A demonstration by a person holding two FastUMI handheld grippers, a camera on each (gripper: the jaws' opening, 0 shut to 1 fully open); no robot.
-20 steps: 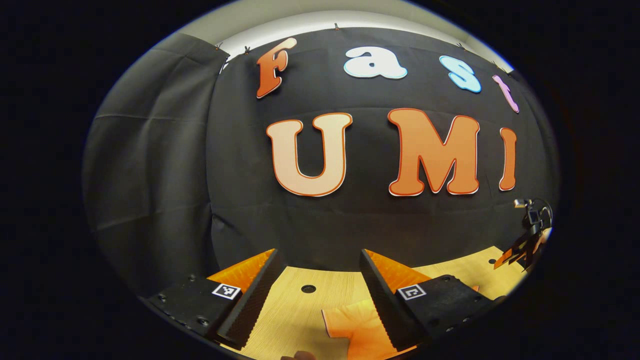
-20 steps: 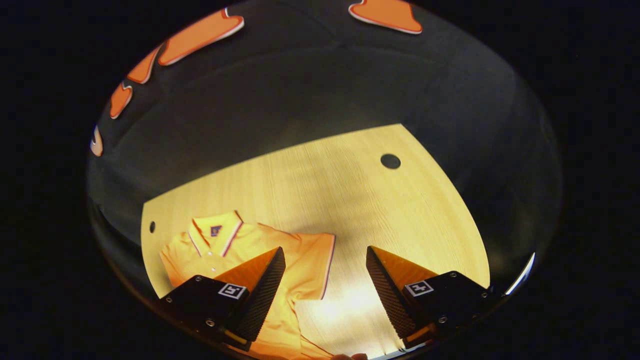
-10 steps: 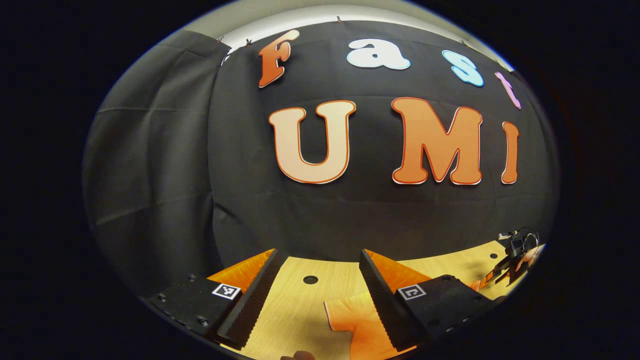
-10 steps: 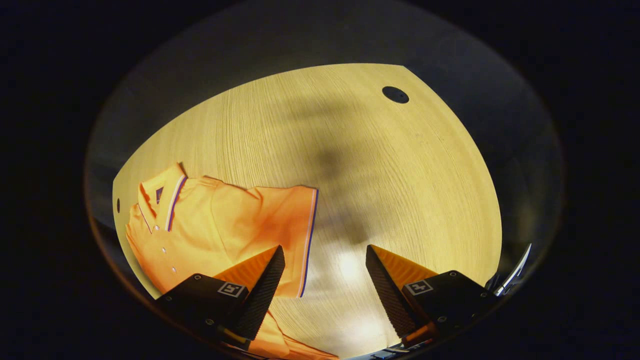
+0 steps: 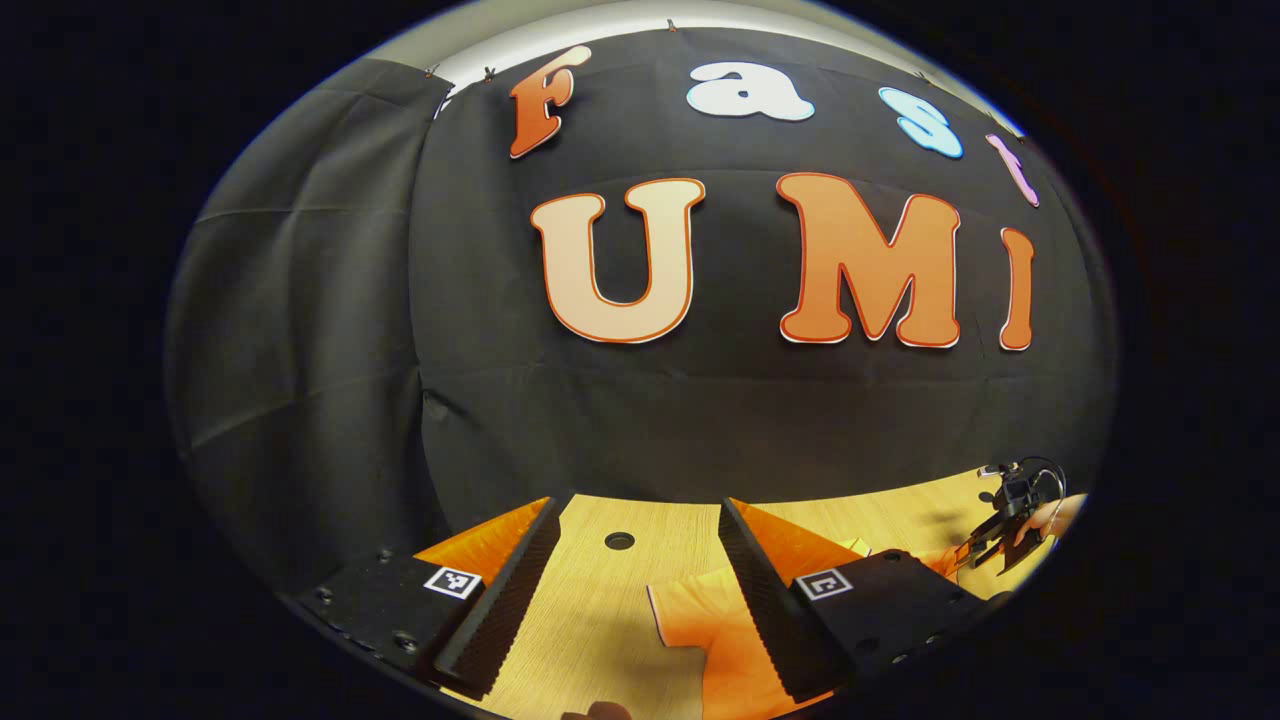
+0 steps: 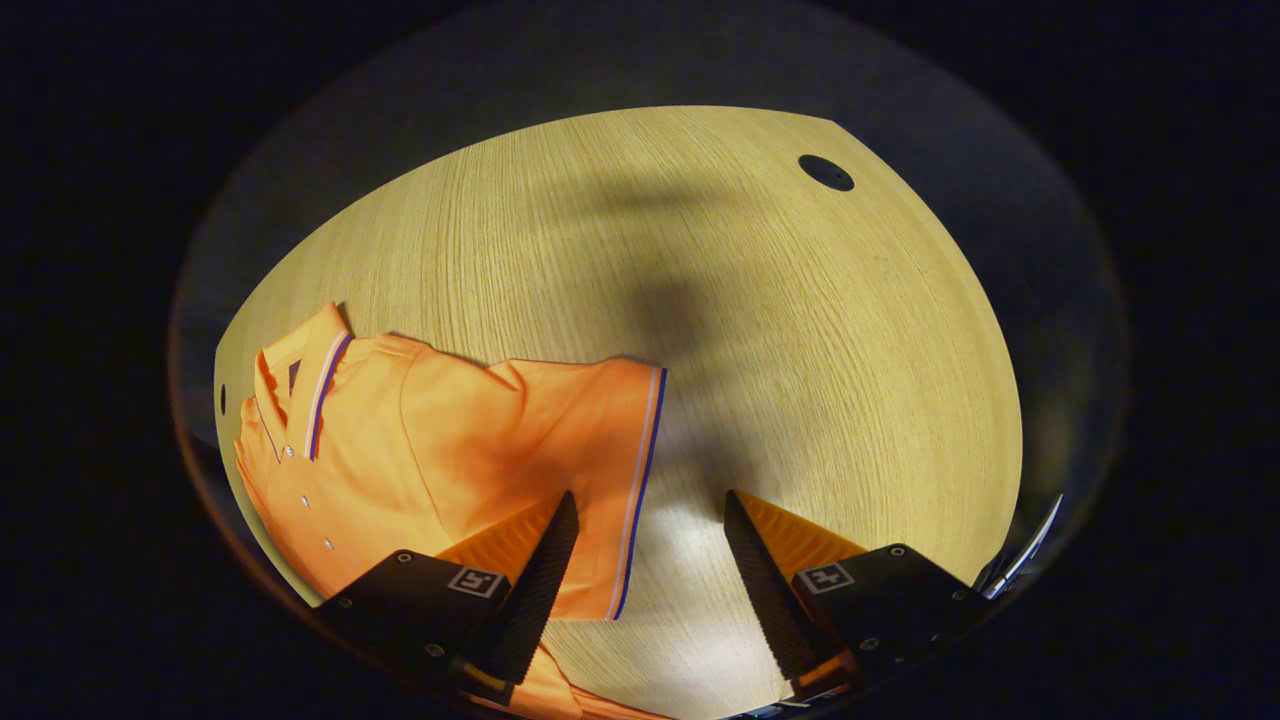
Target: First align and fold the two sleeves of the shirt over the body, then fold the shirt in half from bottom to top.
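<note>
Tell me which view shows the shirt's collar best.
The right gripper view: the collar, its striped edge and the buttons below it lie in plain sight on the orange shirt. The left gripper view catches one sleeve beside its own fingers, no collar.

1. Bare counter [image 6: 780, 330] stretches right of and beyond the shirt [image 6: 450, 450], open to passage.
2. The booth's black cloth wall [image 5: 700, 420] closes off the counter's far edge.
</note>
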